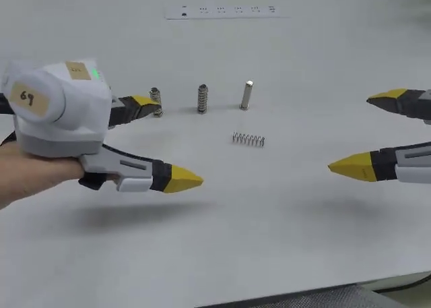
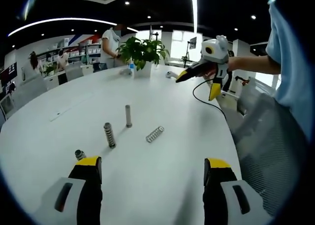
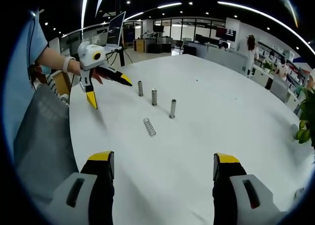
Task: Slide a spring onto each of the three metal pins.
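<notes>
Table (image 1: 269, 220): a white surface ran under everything, nearest along the bottom edge of the head view.
Left gripper (image 1: 172, 141): it was held in a hand (image 1: 27, 173) at the left, level above the table, jaws spread wide with nothing between the yellow tips.
Right gripper (image 1: 351, 133): it came in from the right at about the same depth, jaws likewise wide apart and empty, tips pointing toward the left gripper.
Loose spring (image 1: 248, 139): it lay flat on the table between the two grippers, touching neither, just in front of the row of pins.
Bare pin (image 1: 247, 95): it stood upright at the right end of the row, plain metal with no coil on it.
Middle pin (image 1: 203, 98): it stood upright, wrapped in a spring along its length.
Left-end pin (image 1: 155, 100): it stood just beside the left gripper's far jaw tip and looked coiled too, though small and partly hidden.
Power strip (image 1: 221, 11): it lay flat well beyond the pins, at the far side of the table.
</notes>
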Demonstrator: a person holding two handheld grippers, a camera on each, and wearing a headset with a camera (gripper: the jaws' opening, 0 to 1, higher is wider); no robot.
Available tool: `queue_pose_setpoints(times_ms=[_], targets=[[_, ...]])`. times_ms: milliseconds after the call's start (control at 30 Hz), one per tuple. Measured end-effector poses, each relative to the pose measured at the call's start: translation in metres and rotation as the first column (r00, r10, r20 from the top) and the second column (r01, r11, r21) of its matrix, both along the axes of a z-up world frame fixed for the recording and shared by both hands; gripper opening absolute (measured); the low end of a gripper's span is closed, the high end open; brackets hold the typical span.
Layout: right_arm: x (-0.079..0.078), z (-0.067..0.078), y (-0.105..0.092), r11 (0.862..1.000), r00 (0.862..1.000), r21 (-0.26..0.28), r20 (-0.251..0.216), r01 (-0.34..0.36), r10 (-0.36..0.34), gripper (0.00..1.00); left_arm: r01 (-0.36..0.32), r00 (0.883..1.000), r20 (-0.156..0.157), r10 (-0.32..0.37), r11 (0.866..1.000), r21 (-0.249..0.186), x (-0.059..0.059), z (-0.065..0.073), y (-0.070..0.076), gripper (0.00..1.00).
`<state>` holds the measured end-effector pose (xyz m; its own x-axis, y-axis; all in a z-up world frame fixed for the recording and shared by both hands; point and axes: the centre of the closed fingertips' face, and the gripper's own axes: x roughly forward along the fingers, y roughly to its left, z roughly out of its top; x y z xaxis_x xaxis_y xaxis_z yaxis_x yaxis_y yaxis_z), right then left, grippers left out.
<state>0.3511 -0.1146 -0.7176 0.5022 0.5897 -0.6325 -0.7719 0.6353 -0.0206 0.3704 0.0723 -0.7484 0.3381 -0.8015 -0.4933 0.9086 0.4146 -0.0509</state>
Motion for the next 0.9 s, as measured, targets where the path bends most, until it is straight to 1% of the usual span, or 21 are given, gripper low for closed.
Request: queue_pose_setpoints(times_ms=[67,167,233,300,367,433,533,600,667,767,900], targets=[[0.002,-0.001,-0.003,1.000,1.000,0.005,0.000,0.003,-0.003,0.81,0.007,1.000,-0.007,-0.007,1.000,-0.004,0.001,-0.001,-0.004,0.81],[0.003,0.000,-0.004,1.000,1.000,0.012,0.002,0.005,-0.005,0.81,0.036,0.999,-0.006,-0.036,0.999,0.015,0.002,-0.005,-0.009,0.79],[0.002,-0.001,-0.004,1.000,1.000,0.017,0.001,0.003,-0.003,0.82,0.051,0.999,-0.007,-0.051,0.999,0.018,0.003,-0.007,-0.014,0.78],[0.002,-0.002,-0.008,1.000,1.000,0.016,0.000,0.004,-0.004,0.82,0.064,0.998,-0.005,-0.064,0.998,0.018,0.004,-0.007,-0.020,0.78],[0.002,-0.002,-0.009,1.000,1.000,0.025,-0.001,0.007,-0.007,0.82,0.078,0.997,-0.005,-0.077,0.997,0.019,0.006,-0.007,-0.025,0.74],[0.002,-0.004,-0.012,1.000,1.000,0.015,0.002,0.006,-0.006,0.81,0.091,0.996,-0.003,-0.091,0.996,0.025,0.008,-0.009,-0.030,0.72],[0.000,-0.005,-0.014,1.000,1.000,0.023,-0.001,0.009,-0.009,0.81,0.116,0.993,-0.007,-0.116,0.993,0.032,0.009,-0.011,-0.038,0.71],[-0.001,-0.006,-0.016,1.000,1.000,0.017,0.000,0.010,-0.011,0.81,0.134,0.991,-0.005,-0.134,0.990,0.042,0.009,-0.014,-0.042,0.70],[-0.002,-0.005,-0.016,1.000,1.000,0.026,-0.001,0.016,-0.016,0.81,0.144,0.990,-0.003,-0.144,0.989,0.043,0.010,-0.015,-0.047,0.66],[-0.005,-0.006,-0.017,1.000,1.000,0.018,0.001,0.018,-0.018,0.81,0.153,0.988,-0.004,-0.153,0.987,0.046,0.013,-0.018,-0.053,0.65],[-0.006,-0.006,-0.019,1.000,1.000,0.019,-0.001,0.023,-0.023,0.80,0.168,0.986,-0.002,-0.168,0.984,0.057,0.016,-0.022,-0.060,0.59]])
